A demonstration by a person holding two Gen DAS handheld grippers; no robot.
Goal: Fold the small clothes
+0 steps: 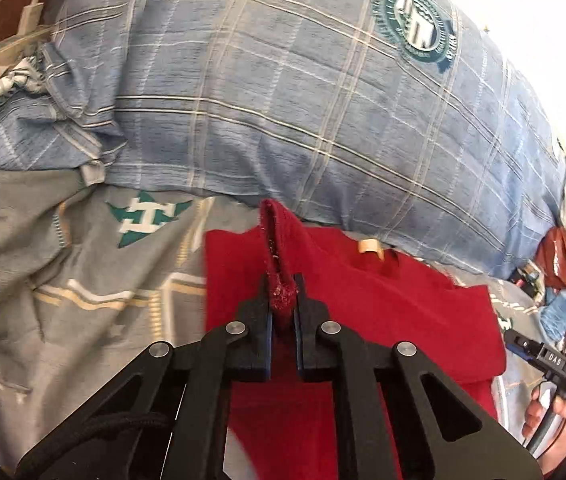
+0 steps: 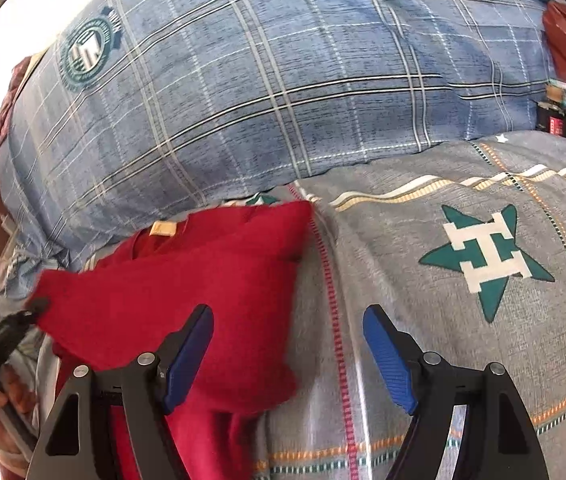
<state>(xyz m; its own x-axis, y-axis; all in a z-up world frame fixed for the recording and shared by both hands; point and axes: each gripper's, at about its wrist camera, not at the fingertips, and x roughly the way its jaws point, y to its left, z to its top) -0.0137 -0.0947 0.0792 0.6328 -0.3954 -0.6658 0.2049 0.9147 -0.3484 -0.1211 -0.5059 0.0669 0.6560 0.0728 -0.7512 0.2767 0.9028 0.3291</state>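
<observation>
A small red garment [image 1: 383, 312] lies on the grey bedsheet [image 1: 63, 300], with a tan neck label [image 1: 369, 247] near its far edge. My left gripper [image 1: 283, 296] is shut on a raised fold of the red garment and lifts it. In the right wrist view the red garment [image 2: 187, 280] lies partly folded over at lower left, and the left gripper [image 2: 37, 306] shows at its left corner. My right gripper [image 2: 287, 320] is open and empty, just above the garment's right edge and the sheet.
A big blue plaid pillow [image 1: 303, 100] lies right behind the garment and also fills the back of the right wrist view [image 2: 263, 80]. The sheet [image 2: 483, 320] bears green star prints. A white charger and cable [image 1: 29, 16] lie far left. Clutter [image 2: 563, 112] sits far right.
</observation>
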